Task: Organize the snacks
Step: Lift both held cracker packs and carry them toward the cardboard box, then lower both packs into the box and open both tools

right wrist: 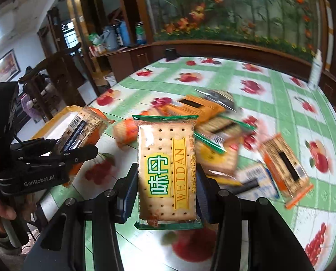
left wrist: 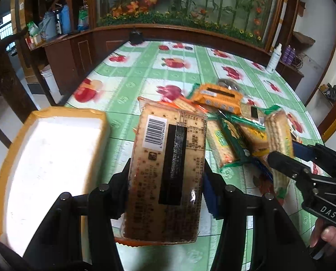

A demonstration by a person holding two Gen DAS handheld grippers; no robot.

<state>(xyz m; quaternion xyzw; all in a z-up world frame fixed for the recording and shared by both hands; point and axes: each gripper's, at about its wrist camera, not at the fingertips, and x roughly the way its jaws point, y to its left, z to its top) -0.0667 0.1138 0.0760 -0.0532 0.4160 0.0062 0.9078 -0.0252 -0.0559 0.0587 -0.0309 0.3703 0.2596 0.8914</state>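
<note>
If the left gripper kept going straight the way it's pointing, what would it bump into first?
Probably the snack pile on the table. The left gripper, clamped on an orange cracker packet, points there; the white box sits off to the side. Depth is unclear.

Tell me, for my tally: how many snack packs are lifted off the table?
2: an orange cracker pack in the left tool, and a green cracker pack in the right tool.

WEIDAN: green cracker packet [right wrist: 168, 171] | DAS: right hand-held gripper [left wrist: 281, 151] | GenRobot.AI: left hand-held gripper [right wrist: 77, 149]
</note>
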